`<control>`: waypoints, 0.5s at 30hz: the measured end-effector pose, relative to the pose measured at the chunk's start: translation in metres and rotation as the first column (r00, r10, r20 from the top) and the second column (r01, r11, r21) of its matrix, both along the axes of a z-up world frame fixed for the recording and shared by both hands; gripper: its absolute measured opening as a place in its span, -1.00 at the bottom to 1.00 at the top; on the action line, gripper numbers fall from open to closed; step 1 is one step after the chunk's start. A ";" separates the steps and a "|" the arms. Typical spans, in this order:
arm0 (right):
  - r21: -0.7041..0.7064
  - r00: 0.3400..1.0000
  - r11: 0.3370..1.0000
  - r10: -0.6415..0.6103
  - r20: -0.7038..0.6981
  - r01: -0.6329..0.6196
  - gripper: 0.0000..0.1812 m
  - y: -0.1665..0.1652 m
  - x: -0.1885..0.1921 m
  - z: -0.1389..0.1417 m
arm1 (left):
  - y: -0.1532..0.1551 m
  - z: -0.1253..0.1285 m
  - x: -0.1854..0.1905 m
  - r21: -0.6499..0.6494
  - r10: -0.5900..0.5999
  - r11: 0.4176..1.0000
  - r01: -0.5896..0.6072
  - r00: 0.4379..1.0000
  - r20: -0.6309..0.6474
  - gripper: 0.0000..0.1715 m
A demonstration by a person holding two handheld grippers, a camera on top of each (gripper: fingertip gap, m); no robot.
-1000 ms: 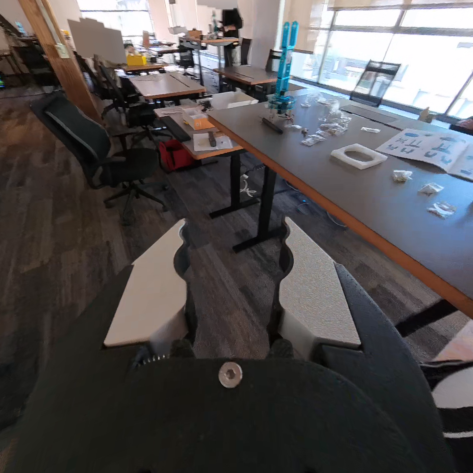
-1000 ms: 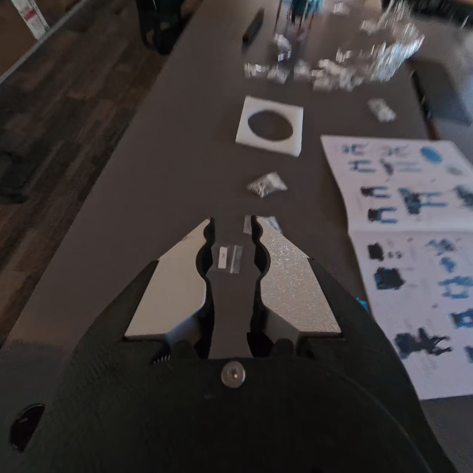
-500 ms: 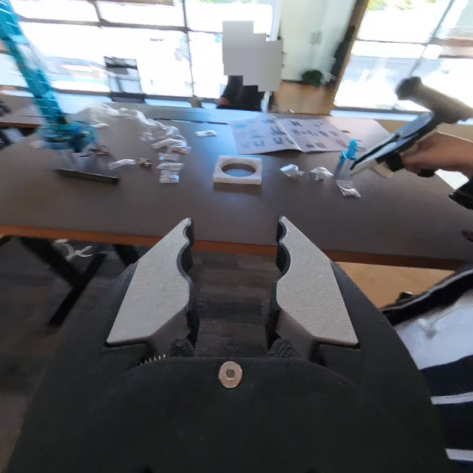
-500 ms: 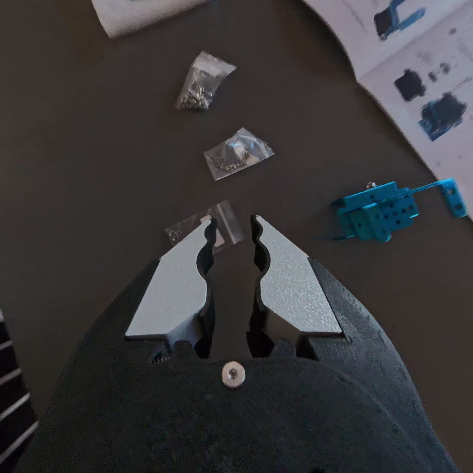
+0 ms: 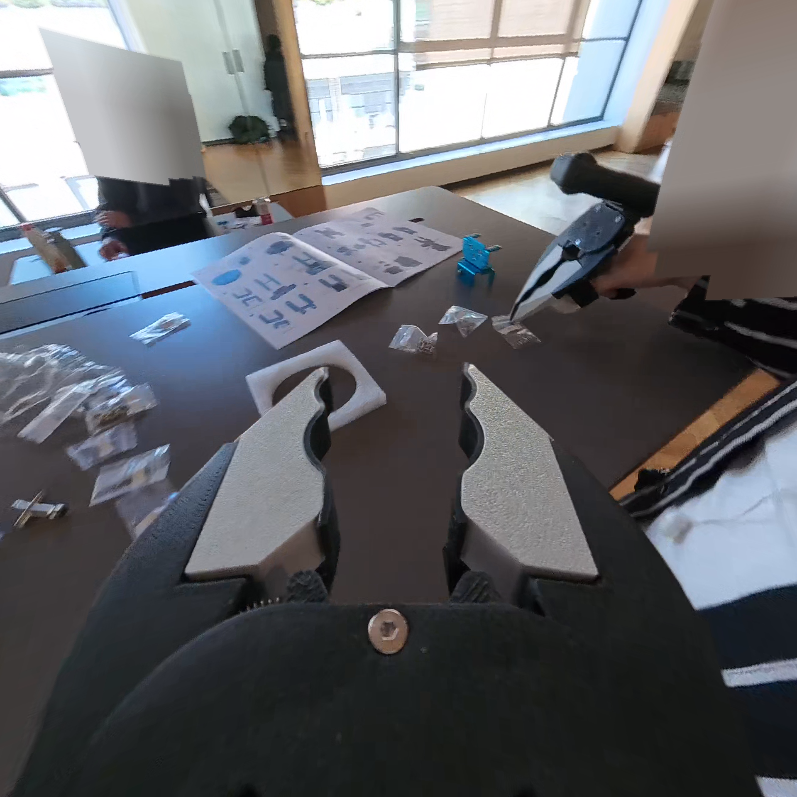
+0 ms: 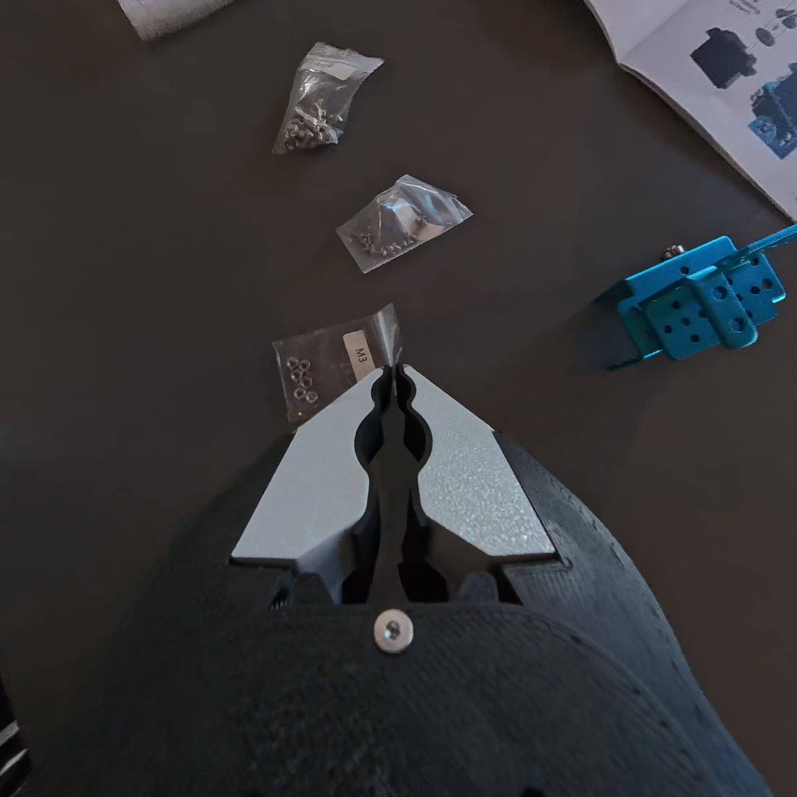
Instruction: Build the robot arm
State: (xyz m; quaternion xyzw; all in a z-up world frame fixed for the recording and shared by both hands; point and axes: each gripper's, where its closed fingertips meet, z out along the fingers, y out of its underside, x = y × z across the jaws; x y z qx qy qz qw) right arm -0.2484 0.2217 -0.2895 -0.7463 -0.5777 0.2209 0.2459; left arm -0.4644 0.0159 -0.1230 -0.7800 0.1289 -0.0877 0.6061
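The right tongs (image 6: 393, 370) pinch one edge of a small clear bag of nuts (image 6: 327, 366) lying on the table (image 6: 129, 258); how deep the bite goes is hard to tell. Lift it slowly. The left tongs (image 5: 394, 379) hover wide and empty above the foam square (image 5: 276, 381).

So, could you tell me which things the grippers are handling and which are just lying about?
Handled: bag of nuts, pinched by the shut right gripper; left gripper open, empty.
Lying about: near hardware bag, far hardware bag, blue bracket, booklet, foam frame.
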 end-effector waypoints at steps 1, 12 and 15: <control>0.008 1.000 1.000 -0.005 0.004 0.004 -0.98 -0.002 0.001 0.000 | 0.009 -0.006 0.002 -0.015 -0.037 0.999 0.037 0.999 -0.011 -0.34; 0.175 0.950 0.978 0.162 -0.268 -0.118 -0.99 -0.070 -0.068 0.059 | 0.078 -0.028 0.049 -0.017 -0.645 0.729 0.684 0.695 0.317 -0.48; 0.196 0.934 0.970 0.197 -0.297 -0.142 -0.99 -0.072 -0.105 0.073 | 0.099 -0.037 0.052 -0.032 -0.709 0.670 0.741 0.653 0.266 -0.46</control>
